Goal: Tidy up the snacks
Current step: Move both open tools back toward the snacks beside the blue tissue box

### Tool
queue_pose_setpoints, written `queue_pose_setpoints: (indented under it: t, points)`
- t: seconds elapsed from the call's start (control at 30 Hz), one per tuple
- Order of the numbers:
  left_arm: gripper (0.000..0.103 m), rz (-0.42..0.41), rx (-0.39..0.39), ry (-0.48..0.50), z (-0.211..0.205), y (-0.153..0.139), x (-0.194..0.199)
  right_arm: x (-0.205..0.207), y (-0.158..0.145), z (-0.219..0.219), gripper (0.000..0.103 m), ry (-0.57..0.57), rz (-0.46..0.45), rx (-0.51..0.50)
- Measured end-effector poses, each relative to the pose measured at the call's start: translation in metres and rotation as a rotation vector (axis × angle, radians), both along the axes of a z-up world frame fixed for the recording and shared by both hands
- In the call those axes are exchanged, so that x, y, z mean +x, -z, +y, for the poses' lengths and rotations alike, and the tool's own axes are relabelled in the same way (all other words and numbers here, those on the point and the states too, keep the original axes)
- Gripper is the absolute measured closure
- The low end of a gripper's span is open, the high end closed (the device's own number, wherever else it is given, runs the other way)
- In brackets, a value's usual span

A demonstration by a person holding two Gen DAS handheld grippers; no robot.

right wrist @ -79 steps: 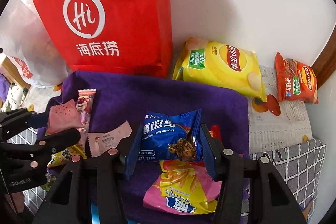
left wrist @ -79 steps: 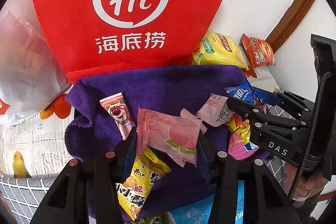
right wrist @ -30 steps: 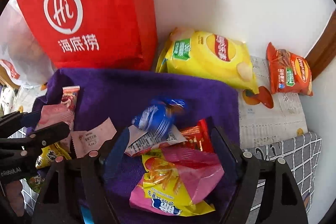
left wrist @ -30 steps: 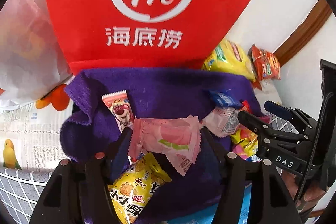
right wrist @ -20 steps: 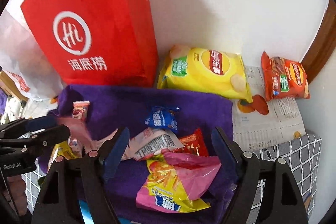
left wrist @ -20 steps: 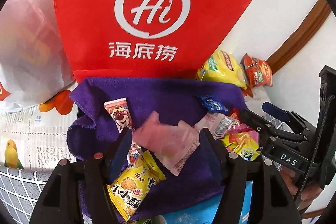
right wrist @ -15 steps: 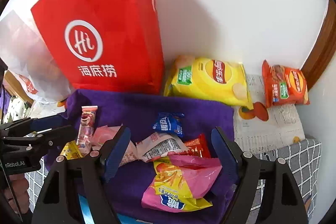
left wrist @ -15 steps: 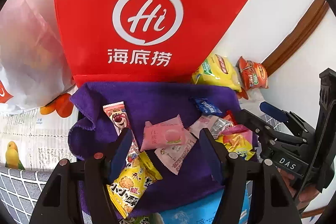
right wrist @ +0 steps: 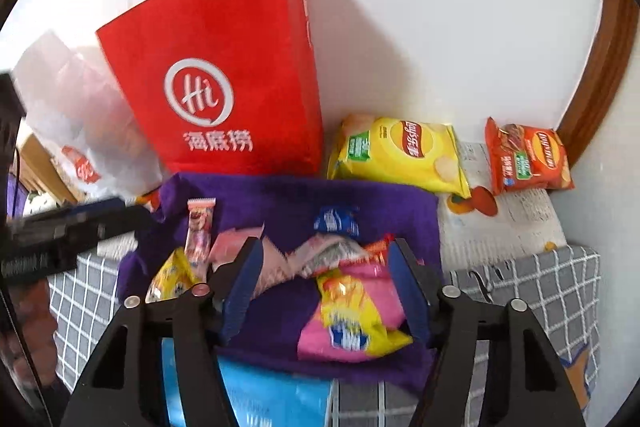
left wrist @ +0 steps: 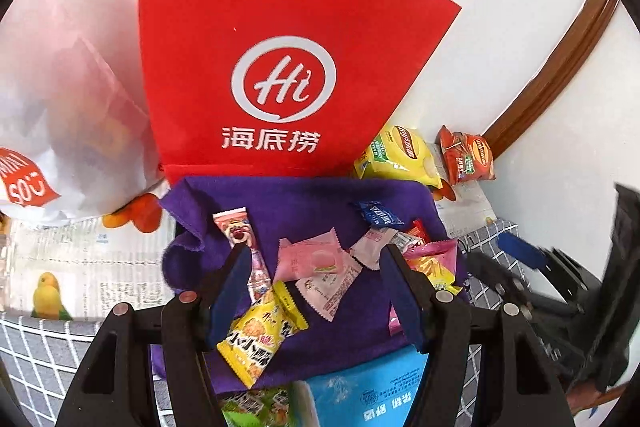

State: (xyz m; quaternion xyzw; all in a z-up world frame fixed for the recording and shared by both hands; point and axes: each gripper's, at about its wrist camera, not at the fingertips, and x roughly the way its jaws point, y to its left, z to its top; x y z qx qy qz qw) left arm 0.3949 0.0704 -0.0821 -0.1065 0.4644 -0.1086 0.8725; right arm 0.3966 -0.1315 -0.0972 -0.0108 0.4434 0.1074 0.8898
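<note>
Left wrist view: left gripper (left wrist: 316, 283) spread, empty, above snacks.
Right gripper (right wrist: 324, 281) closing, nothing pinched; pink packet (left wrist: 310, 259), blue cookies (left wrist: 376, 214) lying loose on purple cloth (left wrist: 296, 203).

Small snack packets (left wrist: 316, 261) lie scattered flat on the purple cloth (left wrist: 304, 199) — pink, blue, yellow, mostly overlapping.

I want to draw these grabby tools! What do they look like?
Each gripper is black, with two angled arms dotted with round silvery bolts and two fingers lined in dark blue. In the right wrist view, the left gripper shows white lettering on its side, too blurred to read.
</note>
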Motion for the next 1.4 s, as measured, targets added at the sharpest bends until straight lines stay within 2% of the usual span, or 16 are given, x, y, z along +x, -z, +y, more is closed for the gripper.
queue_pose_setpoints:
  t: [0.27, 0.43, 0.57, 0.67, 0.77, 0.9, 1.1, 1.27, 1.4]
  points:
    - [0.039, -0.053, 0.047, -0.008, -0.005, -0.026, -0.021, -0.071, -0.015, -0.012, 0.039, -0.032, 0.000, 0.045]
    - [0.039, -0.030, 0.073, -0.029, 0.001, -0.028, -0.048, -0.108, -0.020, -0.016, 0.038, -0.035, -0.011, 0.102]
    - [0.039, -0.004, 0.093, -0.064, 0.017, -0.019, -0.075, -0.128, -0.005, -0.009, 0.030, -0.053, 0.041, 0.169]
    - [0.039, 0.017, 0.105, -0.091, 0.031, -0.007, -0.097, -0.144, 0.014, 0.004, 0.030, -0.062, 0.113, 0.212]
    - [0.039, 0.046, 0.104, -0.109, 0.042, 0.005, -0.115, -0.160, 0.026, 0.019, 0.030, -0.096, 0.132, 0.230]
    - [0.039, 0.069, 0.107, -0.125, 0.054, 0.016, -0.136, -0.176, 0.041, 0.043, 0.026, -0.121, 0.123, 0.195]
    - [0.039, 0.071, 0.096, -0.134, 0.070, 0.025, -0.163, -0.181, 0.064, 0.061, 0.026, -0.125, 0.176, 0.171]
    - [0.039, 0.080, 0.106, -0.137, 0.082, 0.035, -0.177, -0.183, 0.077, 0.079, 0.026, -0.121, 0.158, 0.115]
    - [0.039, 0.092, 0.112, -0.133, 0.087, 0.042, -0.180, -0.179, 0.094, 0.091, 0.026, -0.125, 0.179, 0.084]
